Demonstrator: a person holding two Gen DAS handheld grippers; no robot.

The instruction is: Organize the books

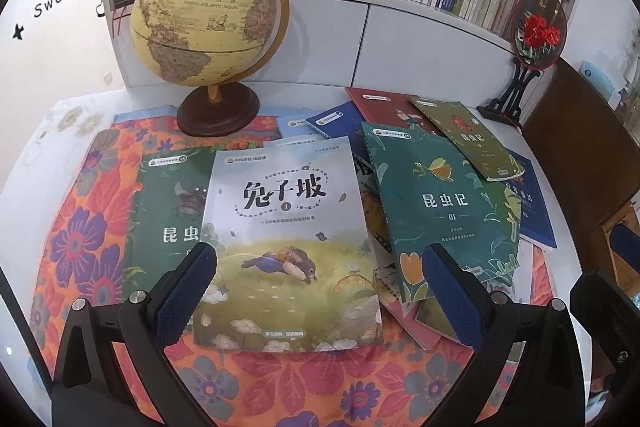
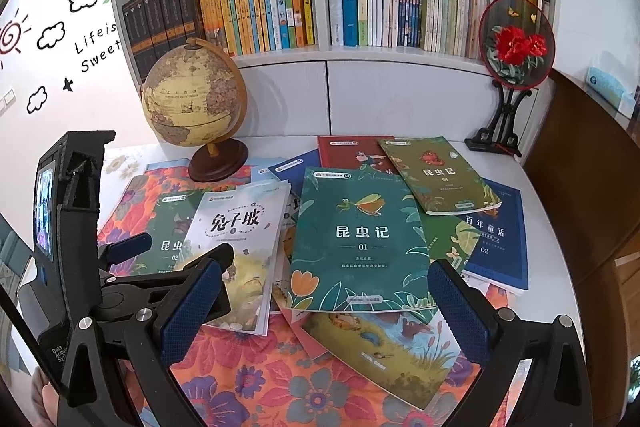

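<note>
While several books lie scattered and overlapping on the floral cloth [image 1: 72,227], the pale rabbit book [image 1: 286,239] rests on top at the near left, between the spread fingers of the left gripper [image 1: 320,287]. Right gripper [image 2: 328,311] hovers wide apart over the teal insect book [image 2: 356,239]. A globe [image 1: 204,15] stands behind on the tabletop [image 1: 28,163].

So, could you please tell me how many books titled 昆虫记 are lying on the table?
3 show that title: one dark green at the left under the pale rabbit book, one teal in the middle, one olive at the back right. Others may be hidden in the pile.
</note>
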